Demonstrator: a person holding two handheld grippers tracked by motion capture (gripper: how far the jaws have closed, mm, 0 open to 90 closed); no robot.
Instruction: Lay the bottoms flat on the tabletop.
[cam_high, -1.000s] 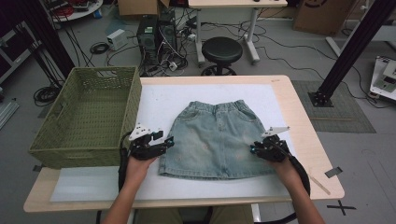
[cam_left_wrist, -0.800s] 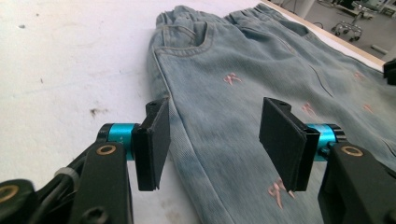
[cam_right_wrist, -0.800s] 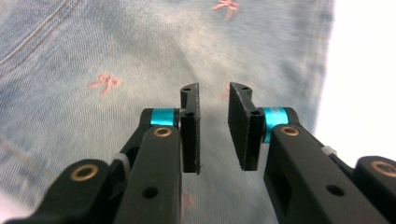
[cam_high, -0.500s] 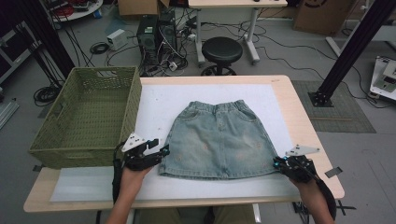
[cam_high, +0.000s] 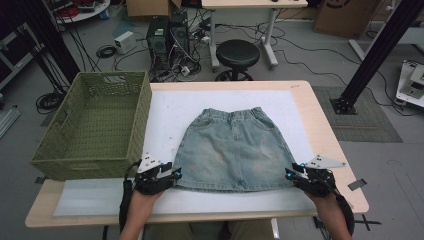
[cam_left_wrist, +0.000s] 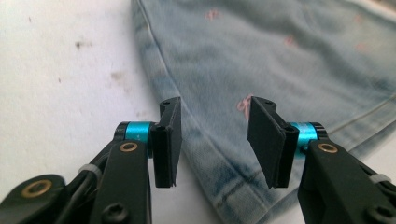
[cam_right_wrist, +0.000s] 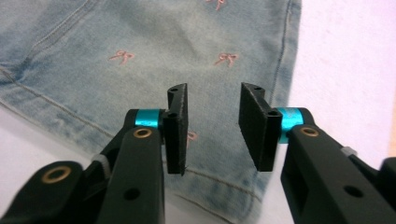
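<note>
With denim skirt (cam_high: 232, 150) flat on white mat (cam_high: 165, 115), hem toward person: left gripper (cam_high: 172, 176) at left hem corner, jaws just closing, part-open, nothing pinched. Right gripper (cam_high: 291, 175) at right hem corner, jaws just opening, empty. Likely set to grab both corners for folding. Green basket (cam_high: 92, 125) alongside.

Each black hand-held gripper (cam_left_wrist: 212, 140) has flat ribbed pads, turquoise collars, brass rivets and a grey triangular plate.

Faded blue denim skirt (cam_high: 232, 150) with seemingly pink bows; green basket (cam_high: 95, 125).
</note>
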